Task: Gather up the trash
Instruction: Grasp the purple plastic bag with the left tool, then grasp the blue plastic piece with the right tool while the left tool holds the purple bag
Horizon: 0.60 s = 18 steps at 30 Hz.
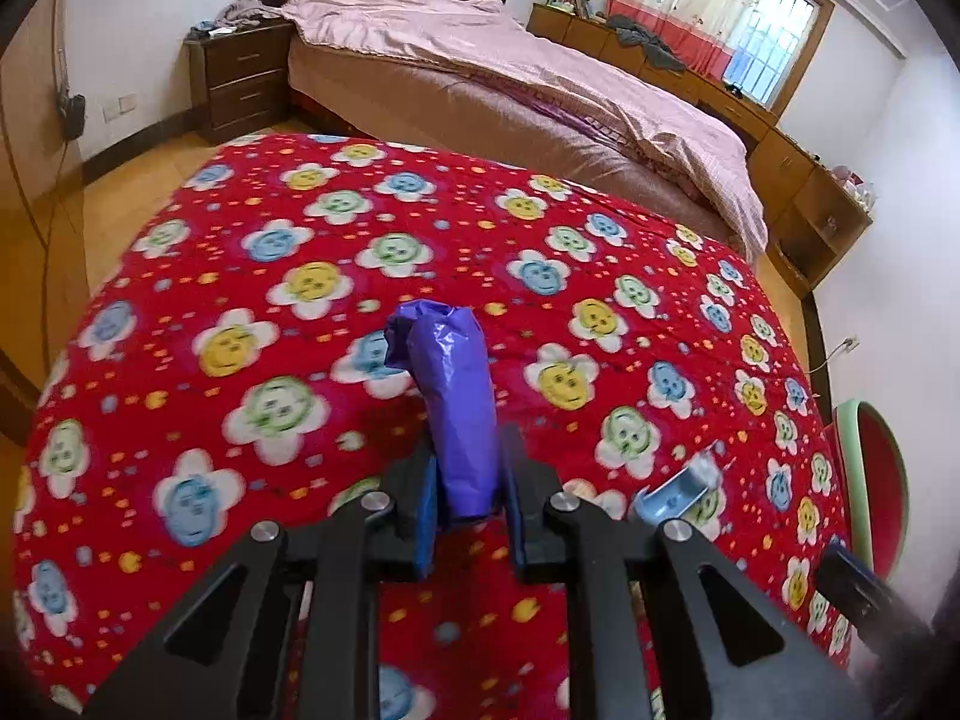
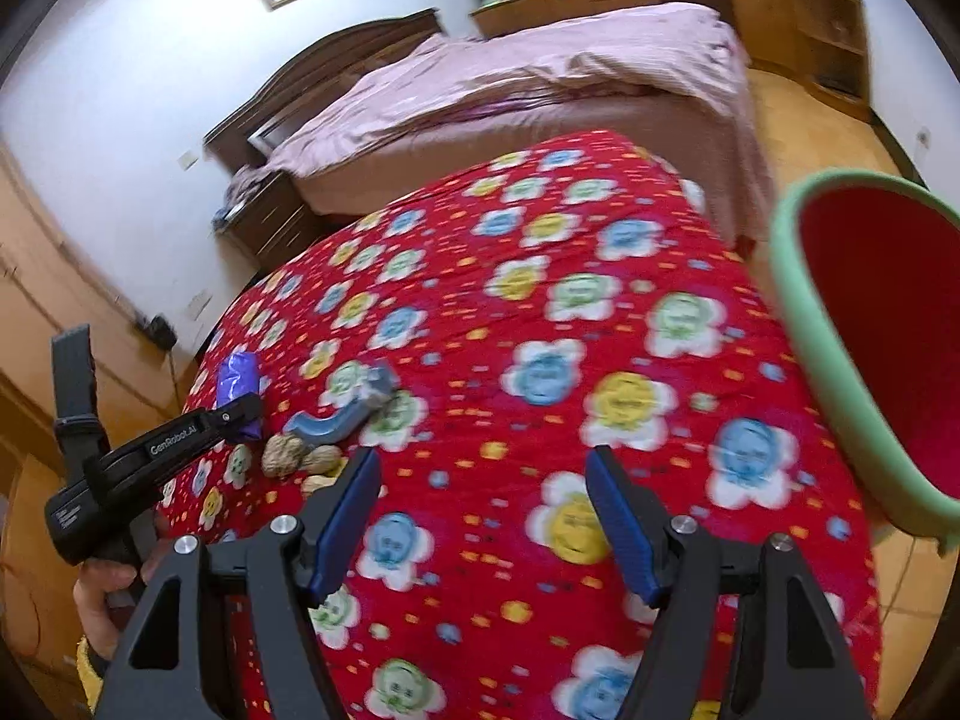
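My left gripper (image 1: 467, 468) is shut on a roll of purple plastic bag (image 1: 456, 408), which sticks up between its blue pads over the red flower-patterned blanket (image 1: 270, 312). The right wrist view shows the same left gripper (image 2: 240, 414) and purple bag (image 2: 237, 378) at the left. A crumpled blue-grey wrapper (image 2: 354, 405) and walnut shells (image 2: 297, 456) lie on the blanket (image 2: 600, 360) beside it; the wrapper also shows in the left wrist view (image 1: 678, 495). My right gripper (image 2: 483, 516) is open and empty above the blanket. A red bin with a green rim (image 2: 840, 360) stands at the right.
The bin (image 1: 870, 480) stands off the blanket's right edge. A bed with pink bedding (image 1: 510, 72) lies behind, with a dark nightstand (image 1: 240, 78) at its left and wooden cabinets (image 1: 780, 150) along the right wall. A cable hangs on the left wall.
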Available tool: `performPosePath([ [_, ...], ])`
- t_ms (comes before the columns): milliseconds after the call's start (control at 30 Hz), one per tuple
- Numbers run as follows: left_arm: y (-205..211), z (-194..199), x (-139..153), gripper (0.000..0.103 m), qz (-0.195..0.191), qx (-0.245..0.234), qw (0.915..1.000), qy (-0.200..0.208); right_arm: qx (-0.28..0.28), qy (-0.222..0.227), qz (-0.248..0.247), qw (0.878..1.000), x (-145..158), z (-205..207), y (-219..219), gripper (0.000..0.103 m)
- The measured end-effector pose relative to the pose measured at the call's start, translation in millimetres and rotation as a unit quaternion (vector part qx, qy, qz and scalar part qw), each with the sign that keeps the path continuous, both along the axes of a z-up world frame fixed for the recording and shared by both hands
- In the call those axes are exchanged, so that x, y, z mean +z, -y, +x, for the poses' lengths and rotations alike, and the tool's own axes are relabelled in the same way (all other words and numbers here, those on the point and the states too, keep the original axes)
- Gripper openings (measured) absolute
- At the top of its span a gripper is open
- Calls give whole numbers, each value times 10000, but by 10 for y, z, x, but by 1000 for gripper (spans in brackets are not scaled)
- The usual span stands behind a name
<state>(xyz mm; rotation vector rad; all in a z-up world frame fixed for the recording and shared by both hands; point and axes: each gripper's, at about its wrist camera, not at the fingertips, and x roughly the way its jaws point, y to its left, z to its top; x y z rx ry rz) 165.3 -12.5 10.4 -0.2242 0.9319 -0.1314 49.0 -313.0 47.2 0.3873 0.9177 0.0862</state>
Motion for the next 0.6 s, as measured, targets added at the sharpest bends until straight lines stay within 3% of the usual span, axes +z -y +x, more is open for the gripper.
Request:
performPosePath([
  [233,-275,-155,-22,18,47,206,9997,-84,717,20,-267,9971,-52,268,-457,86],
  [300,-330,-185,-20,18,54,242,9997,-71,855,17,-346,9957,-78,345,-560,94],
  [600,-338,-234,-21,18,81,175,9998,-30,1293,7,-786,9885,-168,629,-889,101],
])
